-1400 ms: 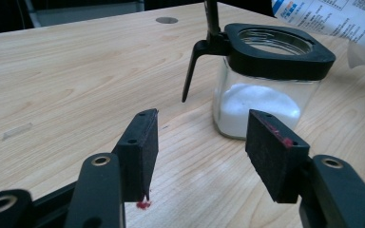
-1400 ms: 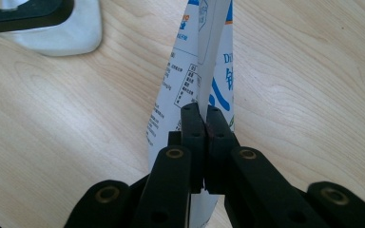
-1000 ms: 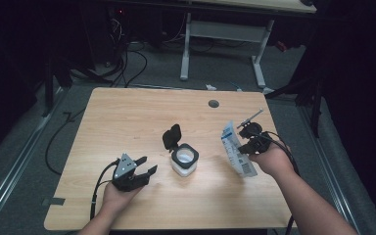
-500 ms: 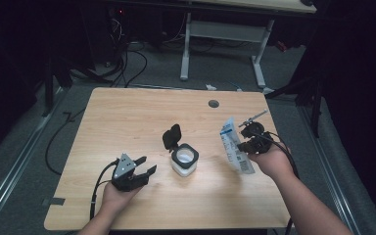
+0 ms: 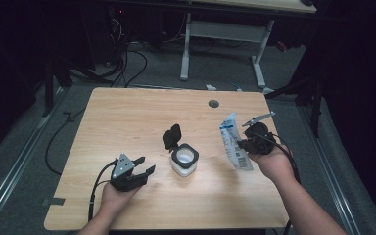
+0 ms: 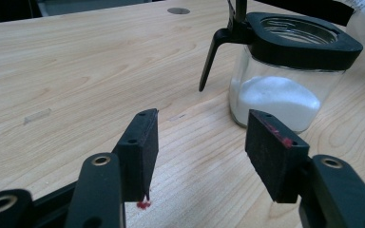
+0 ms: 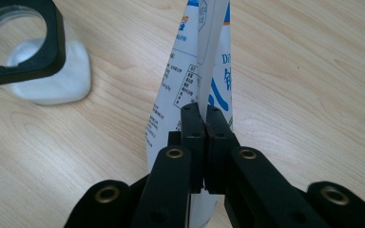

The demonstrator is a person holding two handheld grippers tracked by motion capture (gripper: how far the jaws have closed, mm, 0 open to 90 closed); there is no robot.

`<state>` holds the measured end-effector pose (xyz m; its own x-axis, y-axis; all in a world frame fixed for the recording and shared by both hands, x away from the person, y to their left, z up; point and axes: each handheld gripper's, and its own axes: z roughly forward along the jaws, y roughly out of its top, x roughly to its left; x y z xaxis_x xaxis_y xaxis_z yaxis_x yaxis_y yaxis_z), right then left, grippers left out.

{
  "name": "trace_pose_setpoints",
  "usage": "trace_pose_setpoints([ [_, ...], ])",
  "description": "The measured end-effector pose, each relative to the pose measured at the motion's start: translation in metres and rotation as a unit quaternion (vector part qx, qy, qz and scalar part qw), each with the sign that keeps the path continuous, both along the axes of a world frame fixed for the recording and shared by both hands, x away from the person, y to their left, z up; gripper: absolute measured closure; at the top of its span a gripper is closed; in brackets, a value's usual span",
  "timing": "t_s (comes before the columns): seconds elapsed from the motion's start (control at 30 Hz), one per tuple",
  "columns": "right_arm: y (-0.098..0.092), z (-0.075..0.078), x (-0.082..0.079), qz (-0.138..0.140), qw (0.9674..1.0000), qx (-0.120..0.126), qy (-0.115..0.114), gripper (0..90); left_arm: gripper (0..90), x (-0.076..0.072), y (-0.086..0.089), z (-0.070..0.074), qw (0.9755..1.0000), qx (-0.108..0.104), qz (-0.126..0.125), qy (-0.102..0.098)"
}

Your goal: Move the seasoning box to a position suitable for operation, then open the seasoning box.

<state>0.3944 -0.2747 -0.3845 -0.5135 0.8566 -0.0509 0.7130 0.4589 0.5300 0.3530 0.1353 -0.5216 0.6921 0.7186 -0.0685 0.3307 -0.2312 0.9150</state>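
A glass jar (image 5: 184,160) with a black rim and a flipped-up black lid (image 5: 172,137) stands mid-table, partly filled with white powder (image 6: 274,97). My right gripper (image 5: 241,145) is shut on a white and blue printed pouch (image 5: 235,141), pinching its back seam (image 7: 208,66) and holding it upright to the right of the jar (image 7: 26,52). My left gripper (image 5: 144,165) rests near the table's front left, open with nothing between its pads (image 6: 140,142), pointing toward the jar (image 6: 285,71).
The wooden table (image 5: 127,117) has a round cable hole (image 5: 213,104) near its far edge. A second desk's white legs (image 5: 186,46) and loose cables (image 5: 122,58) stand on the floor beyond. Dark floor surrounds the table.
The right hand has shifted the pouch only slightly; the left gripper and the jar have stayed where they were.
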Motion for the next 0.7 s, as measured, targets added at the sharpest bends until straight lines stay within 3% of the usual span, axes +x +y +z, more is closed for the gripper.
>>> trace_pose_setpoints([
  [0.27, -0.007, -0.006, -0.003, -0.010, 0.9998, 0.017, -0.008, 89.1, 45.5, -0.001, -0.001, -0.001, 1.0000, 0.003, -0.002, 0.001],
  [0.47, -0.013, -0.001, -0.004, -0.018, 0.9992, 0.027, -0.023, 89.2, 45.5, 0.000, -0.001, -0.001, 1.0000, 0.003, -0.001, 0.001],
  [0.7, -0.015, 0.000, -0.005, -0.023, 0.9988, 0.026, -0.034, 89.1, 45.5, 0.000, -0.001, -0.001, 1.0000, 0.002, -0.002, 0.000],
])
